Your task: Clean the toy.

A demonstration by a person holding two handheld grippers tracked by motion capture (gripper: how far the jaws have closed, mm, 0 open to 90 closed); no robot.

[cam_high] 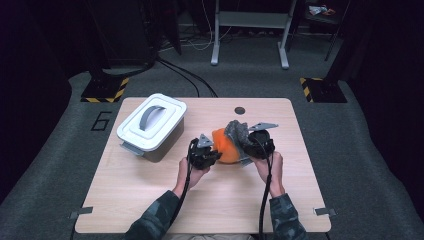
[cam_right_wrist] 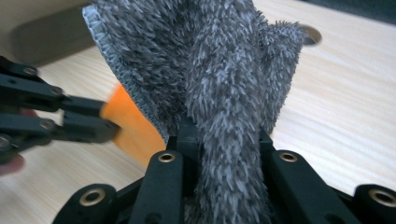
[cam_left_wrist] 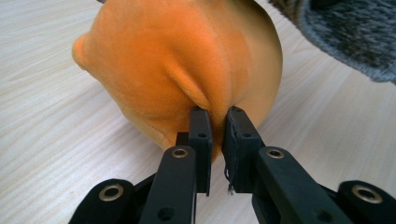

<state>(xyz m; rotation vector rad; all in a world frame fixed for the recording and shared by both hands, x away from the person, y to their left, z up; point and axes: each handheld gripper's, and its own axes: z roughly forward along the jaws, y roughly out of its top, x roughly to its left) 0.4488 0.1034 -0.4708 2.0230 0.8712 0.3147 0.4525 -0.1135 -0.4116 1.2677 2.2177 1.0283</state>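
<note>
An orange plush ball lies at the middle of the wooden table. My left gripper is shut on a pinch of its fabric; in the left gripper view the jaws clamp the orange plush at its near side. A grey fuzzy cloth rises beside the plush on its right. My right gripper is shut on that cloth, which stands up between the jaws and hides their tips. The orange plush and the left gripper's fingers show at left in the right gripper view.
A grey bin with a white handled lid stands at the table's back left. A round cable hole sits near the far edge. The near half of the table holds the person's forearms and trailing cables.
</note>
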